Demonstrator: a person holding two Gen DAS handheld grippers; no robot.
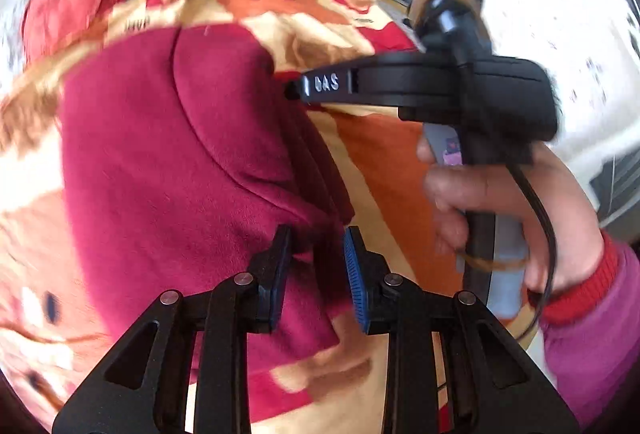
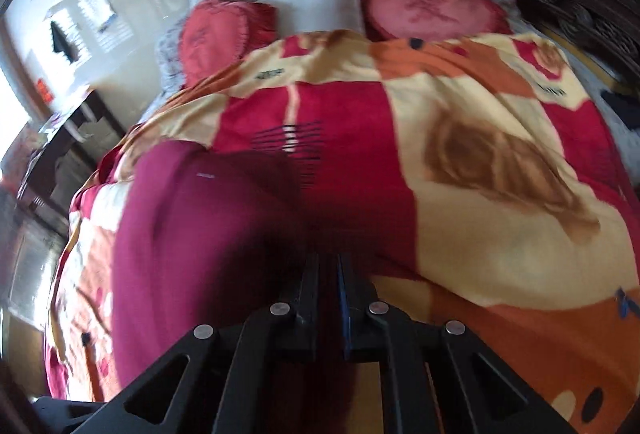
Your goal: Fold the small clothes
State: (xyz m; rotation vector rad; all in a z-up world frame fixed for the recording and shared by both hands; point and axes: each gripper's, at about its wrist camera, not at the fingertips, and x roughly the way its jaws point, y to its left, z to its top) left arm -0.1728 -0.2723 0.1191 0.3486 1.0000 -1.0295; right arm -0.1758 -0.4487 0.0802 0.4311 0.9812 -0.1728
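Nearest the left wrist camera, the left claw [image 1: 316, 266] is seen with its blue-padded fingers [image 1: 354, 274] parted, the lower corner of a dark red fleece garment [image 1: 180, 154] lying between them; whether the pads already bite on the cloth cannot be told. In the right wrist view the right claw [image 2: 329, 274] is pressed nearly together on the garment's near edge, and a pinch on that edge is judged likely. In the left view this claw is seen from the side, its tip touching the garment's right edge, with the person's right hand [image 1: 500, 218] around its handle. The garment lies partly doubled over on a patterned blanket [image 2: 480, 174] that covers the bed. For the fold in hand to be done well, both corners should be held firmly before any lift, the left fingers closed fully on the corner, and the two claws kept level so the edge is carried straight and laid flush, without the fleece being dragged across the blanket. Farther off, heart-shaped red cushions [image 2: 432, 10] and a white pillow [image 2: 320, 2] are seen at the head of the bed.
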